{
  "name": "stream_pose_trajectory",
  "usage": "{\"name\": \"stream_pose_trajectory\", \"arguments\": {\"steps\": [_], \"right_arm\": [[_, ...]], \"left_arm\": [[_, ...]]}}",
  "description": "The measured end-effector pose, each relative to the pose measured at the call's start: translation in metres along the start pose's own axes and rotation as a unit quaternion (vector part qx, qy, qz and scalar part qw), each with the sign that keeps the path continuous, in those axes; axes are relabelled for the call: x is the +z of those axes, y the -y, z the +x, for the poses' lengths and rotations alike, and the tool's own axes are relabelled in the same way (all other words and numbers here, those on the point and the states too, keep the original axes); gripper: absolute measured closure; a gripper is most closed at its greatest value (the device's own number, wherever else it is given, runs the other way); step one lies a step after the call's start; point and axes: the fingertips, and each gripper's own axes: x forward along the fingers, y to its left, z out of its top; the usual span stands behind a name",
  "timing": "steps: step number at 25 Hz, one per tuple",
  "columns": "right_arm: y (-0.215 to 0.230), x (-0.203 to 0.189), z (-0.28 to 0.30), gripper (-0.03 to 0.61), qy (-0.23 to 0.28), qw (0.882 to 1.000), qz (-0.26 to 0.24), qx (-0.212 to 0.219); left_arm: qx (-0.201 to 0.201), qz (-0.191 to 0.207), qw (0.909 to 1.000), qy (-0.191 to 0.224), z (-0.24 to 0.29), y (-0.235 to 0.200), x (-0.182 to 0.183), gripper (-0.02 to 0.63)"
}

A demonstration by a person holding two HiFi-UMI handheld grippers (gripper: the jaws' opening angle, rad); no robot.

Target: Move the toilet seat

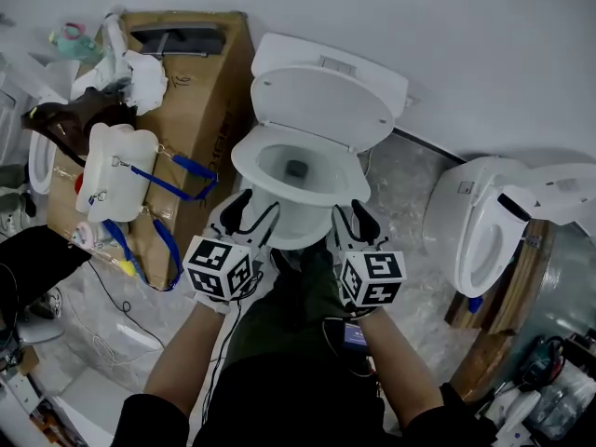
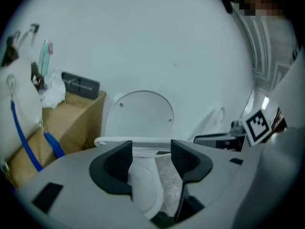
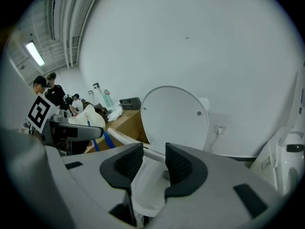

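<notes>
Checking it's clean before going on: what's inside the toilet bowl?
The bowl shows only white wall and a dark drain opening at the bottom. Its near inner wall is covered by the front rim, so that part cannot be checked.

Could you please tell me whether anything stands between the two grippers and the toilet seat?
Nothing visible does. The left gripper and right gripper are both at the toilet's front, and the toilet seat shows its front edge right across their jaw tips. The lid is already up.
</notes>
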Motion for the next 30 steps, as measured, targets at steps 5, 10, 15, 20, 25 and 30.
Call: {"name": "stream_pose_trajectory", "arguments": {"steps": [5,10,15,20,25,30], "right_arm": [[0.004,0.017,0.003,0.43,0.016,1.0,0.012,0.005],[0.011,0.03,0.006,0.43,0.02,1.0,0.012,0.004],[0.019,0.049,0.014,0.43,0.027,1.0,0.01,0.01],[0.029,0.067,0.02,0.43,0.029,0.999,0.008,0.014],[0.037,0.082,0.028,0.43,0.033,0.999,0.002,0.016],[0.044,0.096,0.033,0.43,0.036,0.999,-0.004,0.017]], "left_arm": [[0.064,0.169,0.9836,-0.006,0.013,0.011,0.024,0.359],[0.068,0.137,0.9883,0.002,0.029,0.016,0.039,0.359],[0.078,0.119,0.9897,0.02,0.04,0.012,0.059,0.359],[0.079,0.109,0.9906,0.025,0.053,0.012,0.078,0.359],[0.081,0.092,0.992,0.034,0.064,0.01,0.092,0.359],[0.083,0.087,0.9919,0.04,0.074,0.009,0.105,0.359]]}}
